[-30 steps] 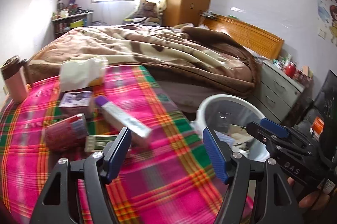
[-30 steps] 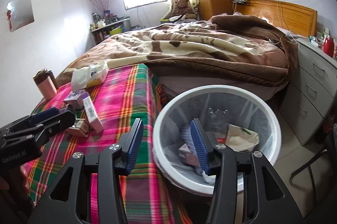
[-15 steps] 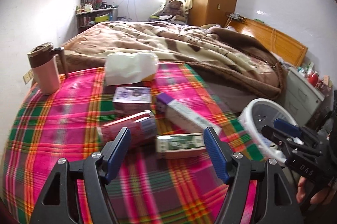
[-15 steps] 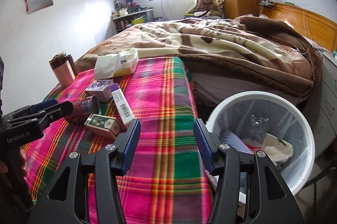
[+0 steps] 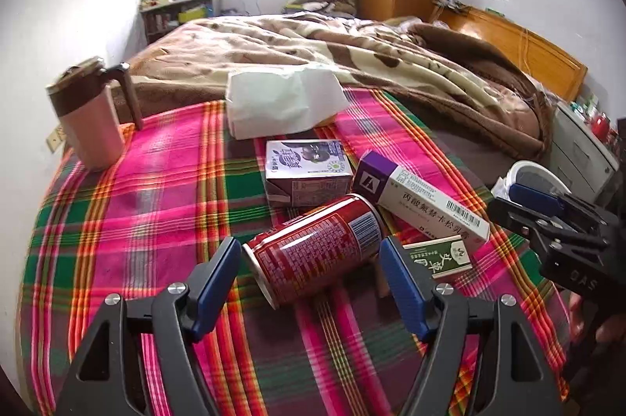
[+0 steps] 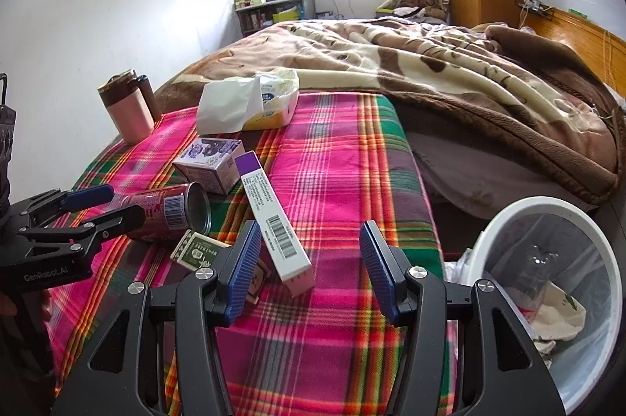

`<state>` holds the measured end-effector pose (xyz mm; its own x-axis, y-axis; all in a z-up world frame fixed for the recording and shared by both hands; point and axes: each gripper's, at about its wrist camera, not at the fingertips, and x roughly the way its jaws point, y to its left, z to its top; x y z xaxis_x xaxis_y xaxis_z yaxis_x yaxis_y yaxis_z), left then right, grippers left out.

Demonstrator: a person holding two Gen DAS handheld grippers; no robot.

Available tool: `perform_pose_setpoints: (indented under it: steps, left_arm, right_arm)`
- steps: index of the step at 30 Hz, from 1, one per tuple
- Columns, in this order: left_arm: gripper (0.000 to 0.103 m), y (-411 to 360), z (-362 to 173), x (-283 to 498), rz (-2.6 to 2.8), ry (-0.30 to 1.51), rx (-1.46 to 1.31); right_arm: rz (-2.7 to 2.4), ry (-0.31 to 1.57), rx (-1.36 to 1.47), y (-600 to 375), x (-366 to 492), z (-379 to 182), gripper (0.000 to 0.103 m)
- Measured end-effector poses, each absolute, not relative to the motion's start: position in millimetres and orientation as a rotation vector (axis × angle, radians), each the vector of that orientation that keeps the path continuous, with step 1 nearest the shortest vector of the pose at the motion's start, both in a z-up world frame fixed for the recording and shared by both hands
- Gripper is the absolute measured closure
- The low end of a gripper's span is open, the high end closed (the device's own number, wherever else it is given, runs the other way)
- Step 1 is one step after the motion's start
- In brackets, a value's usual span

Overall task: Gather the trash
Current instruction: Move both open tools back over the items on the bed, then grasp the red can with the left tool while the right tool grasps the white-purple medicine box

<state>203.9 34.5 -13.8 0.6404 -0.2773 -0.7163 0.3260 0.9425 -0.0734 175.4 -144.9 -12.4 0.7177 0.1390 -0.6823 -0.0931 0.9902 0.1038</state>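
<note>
A red can lies on its side on the plaid cloth, between the open fingers of my left gripper; it also shows in the right wrist view. Beside it lie a long white-and-purple box, a small green box and a purple carton. My right gripper is open and empty, just right of the long box. The white trash bin stands at the right, holding trash.
A pink mug with a brown lid stands at the cloth's far left. A tissue pack lies at the far edge. A bed with a brown blanket lies behind. A grey drawer unit stands at the right.
Both grippers swung left from the bin toward the items on the cloth. My left gripper moved in until its open fingers flank the red can. My right gripper neared the long box.
</note>
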Motion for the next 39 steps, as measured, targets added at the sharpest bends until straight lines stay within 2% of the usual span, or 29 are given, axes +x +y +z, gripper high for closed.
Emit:
perform_pose_setpoints:
  steps: [15,29,32,35,37,39]
  left_arm:
    - [0.025,23.9,-35.5,238.1,-0.386,0.892,0.149]
    - [0.025,19.5,-46.3,254.3,-0.372,0.913,0.118]
    - [0.025,21.8,-47.6,253.7,-0.364,0.922,0.109]
    - [0.027,25.9,-48.1,252.9,-0.353,0.926,0.087]
    - [0.033,29.1,-49.2,253.0,-0.356,0.932,0.071]
    - [0.034,31.0,-49.2,251.7,-0.345,0.932,0.064]
  right_arm:
    - [0.177,0.860,0.046,-129.1,208.0,-30.3,0.049]
    - [0.124,0.861,0.056,-137.0,214.3,-33.7,0.050]
    - [0.153,0.861,0.054,-134.5,214.9,-33.9,0.060]
    - [0.176,0.873,0.020,-126.6,217.0,-36.9,0.065]
    - [0.190,0.881,0.024,-125.3,217.9,-38.8,0.070]
    - [0.195,0.883,0.034,-126.5,217.9,-38.8,0.075]
